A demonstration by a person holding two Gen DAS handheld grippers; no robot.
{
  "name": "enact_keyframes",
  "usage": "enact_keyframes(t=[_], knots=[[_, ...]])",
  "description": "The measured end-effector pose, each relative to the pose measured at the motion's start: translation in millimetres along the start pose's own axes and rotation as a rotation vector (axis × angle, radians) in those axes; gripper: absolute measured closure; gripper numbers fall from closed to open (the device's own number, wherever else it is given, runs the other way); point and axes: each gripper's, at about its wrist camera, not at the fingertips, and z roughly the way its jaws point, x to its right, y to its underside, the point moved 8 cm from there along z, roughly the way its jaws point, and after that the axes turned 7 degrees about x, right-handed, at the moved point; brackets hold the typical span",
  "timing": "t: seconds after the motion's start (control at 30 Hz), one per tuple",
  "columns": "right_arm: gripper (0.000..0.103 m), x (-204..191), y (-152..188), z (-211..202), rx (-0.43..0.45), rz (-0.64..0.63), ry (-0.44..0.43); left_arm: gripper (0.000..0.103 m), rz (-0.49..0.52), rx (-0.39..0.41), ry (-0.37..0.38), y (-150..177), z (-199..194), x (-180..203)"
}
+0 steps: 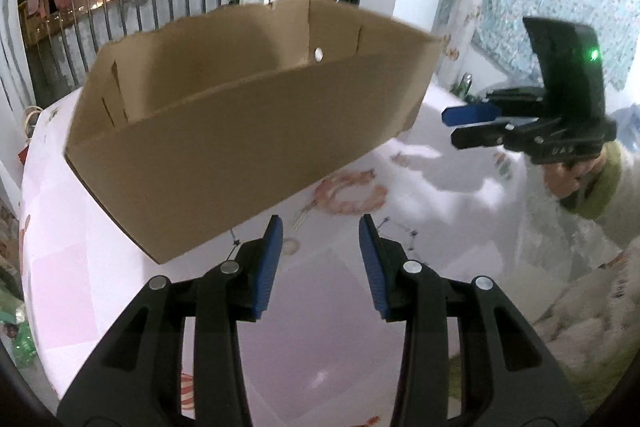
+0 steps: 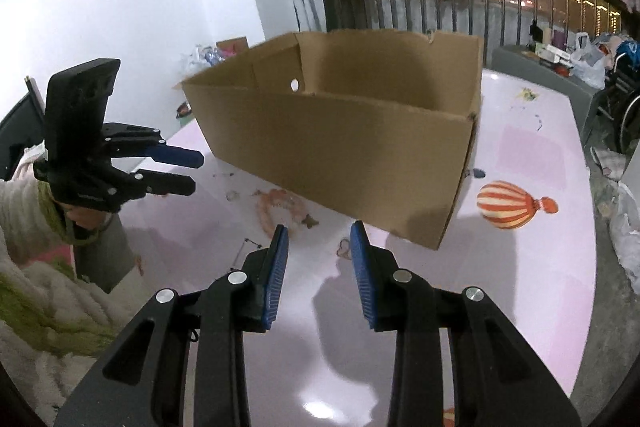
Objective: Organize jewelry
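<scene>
Lying on the glossy pink counter (image 1: 80,267) just beyond the left tongs (image 1: 320,227), a pink beaded bracelet (image 1: 352,193) curls beside thin dark chains (image 1: 400,227), near an open cardboard box (image 1: 240,131). Those tongs stand released, nothing between them. The right tongs (image 1: 472,129) point sideways, gripped by a hand (image 1: 568,175); faint lettering there is unreadable.

From the right wrist, the bracelet (image 2: 280,205) sits before the box (image 2: 340,147); the right tongs (image 2: 320,231) gape empty, tilted downward. The left tongs (image 2: 192,171) hover alongside.

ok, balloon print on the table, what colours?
Orange-and-cream stripes on the balloon print, shown best in the right wrist view.
</scene>
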Motion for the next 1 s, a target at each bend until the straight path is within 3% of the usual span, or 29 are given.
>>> enact_keyframes(t=[0.23, 0.43, 0.73, 1.0], knots=[[0.071, 7, 5, 15, -0.032, 0.004, 0.002, 0.066, 0.013, -0.037, -0.038, 10, 22, -9], [0.071, 10, 6, 25, -0.051, 0.001, 0.001, 0.082, 0.021, -0.078, -0.058, 17, 39, -13], [0.071, 10, 9, 33, -0.075, -0.008, 0.003, 0.093, 0.07, -0.064, -0.078, 16, 42, -11], [0.071, 11, 11, 40, -0.103, -0.034, 0.017, 0.093, 0.087, -0.064, -0.087, 16, 38, -11]])
